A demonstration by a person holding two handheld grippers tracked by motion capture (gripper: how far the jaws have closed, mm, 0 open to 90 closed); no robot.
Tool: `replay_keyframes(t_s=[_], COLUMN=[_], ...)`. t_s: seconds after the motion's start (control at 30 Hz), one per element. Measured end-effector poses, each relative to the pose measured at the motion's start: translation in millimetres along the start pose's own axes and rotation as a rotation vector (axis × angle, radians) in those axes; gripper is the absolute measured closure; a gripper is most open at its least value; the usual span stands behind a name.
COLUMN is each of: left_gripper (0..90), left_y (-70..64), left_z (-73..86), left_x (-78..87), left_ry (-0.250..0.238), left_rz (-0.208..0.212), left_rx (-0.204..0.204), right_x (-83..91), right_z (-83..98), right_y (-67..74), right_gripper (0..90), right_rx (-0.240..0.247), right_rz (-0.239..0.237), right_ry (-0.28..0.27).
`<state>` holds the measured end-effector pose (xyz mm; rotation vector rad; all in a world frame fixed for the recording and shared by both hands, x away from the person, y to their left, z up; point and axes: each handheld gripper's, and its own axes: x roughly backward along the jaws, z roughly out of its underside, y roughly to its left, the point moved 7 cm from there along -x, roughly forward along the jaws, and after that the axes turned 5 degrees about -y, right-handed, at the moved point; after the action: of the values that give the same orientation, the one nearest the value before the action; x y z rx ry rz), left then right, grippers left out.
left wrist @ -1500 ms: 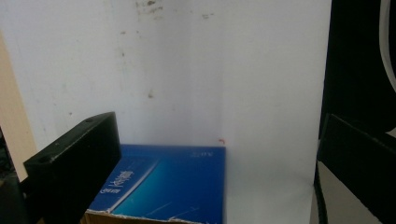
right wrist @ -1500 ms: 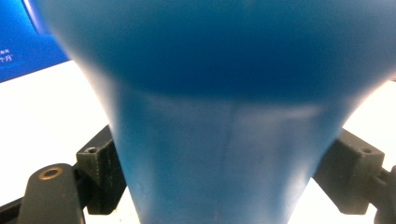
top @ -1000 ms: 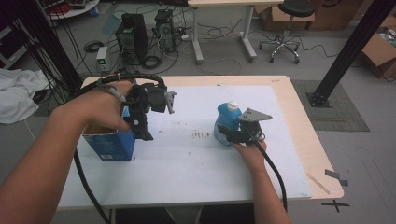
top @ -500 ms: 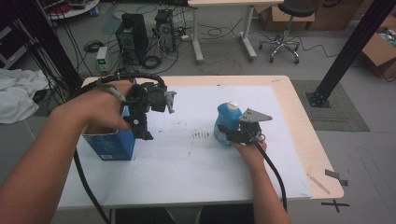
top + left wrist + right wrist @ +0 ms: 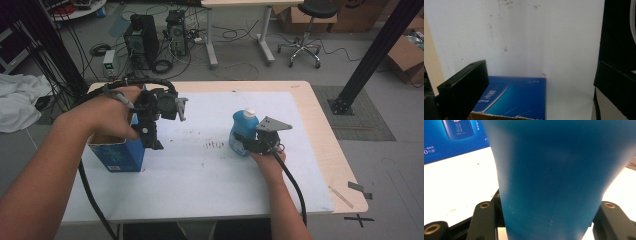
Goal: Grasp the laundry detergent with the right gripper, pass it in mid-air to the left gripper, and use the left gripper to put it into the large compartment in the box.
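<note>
A blue bottle [image 5: 243, 131] with a white cap stands upright right of the table's middle. My right gripper [image 5: 248, 141] is shut on its lower body, and in the right gripper view the bottle [image 5: 554, 182] sits between both jaws. An open-topped blue carton [image 5: 117, 156] stands at the table's left. My left gripper [image 5: 151, 141] hangs at the carton's right side, pointing down. In the left gripper view, the left gripper [image 5: 540, 80] is open with its jaws wide apart over the carton's blue face [image 5: 516, 97] and the white mat. The carton [image 5: 454, 135] also appears behind the bottle.
A white mat [image 5: 200, 175] covers most of the wooden table, with dark specks [image 5: 215, 145] near its middle. Behind the table, computer towers [image 5: 142, 37], cables and a stool [image 5: 305, 30] stand on the floor. A black post [image 5: 372, 55] rises at the right.
</note>
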<state>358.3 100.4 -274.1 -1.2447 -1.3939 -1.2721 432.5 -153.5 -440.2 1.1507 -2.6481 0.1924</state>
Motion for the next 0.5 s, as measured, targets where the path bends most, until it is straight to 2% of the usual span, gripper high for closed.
replay_keyframes(t_s=[0.17,0.23,0.33,0.37,0.4,0.5], left_gripper=[0.3,0.3,0.3,0.3,0.3,0.3], left_y=[-0.5,-0.9,-0.6,-0.6,-0.4,-0.8], left_z=[-1.2,-1.7,-3.1,-3.1,-4.4,-7.5], left_x=[0.1,0.2,1.2,1.2,1.9,4.3], left_ry=[0.001,0.0,0.001,0.001,0.003,-0.003], left_rz=[0.0,0.001,0.003,0.003,0.002,0.0], left_rx=[-0.003,-0.004,-0.006,-0.006,-0.003,-0.007], right_x=[1.4,5.4,15.3,15.3,22.1,29.0], right_z=[-0.8,-4.7,-19.1,-19.1,-32.2,-47.2], right_y=[-1.2,-3.1,-2.8,-2.8,-0.7,2.9], right_gripper=[46.2,46.8,47.0,47.0,47.2,47.2], right_rx=[-0.014,-0.05,-0.034,-0.034,0.003,0.049], right_rz=[-0.025,-0.071,-0.113,-0.113,-0.147,-0.185], right_ry=[0.012,-0.004,-0.035,-0.035,-0.036,-0.022])
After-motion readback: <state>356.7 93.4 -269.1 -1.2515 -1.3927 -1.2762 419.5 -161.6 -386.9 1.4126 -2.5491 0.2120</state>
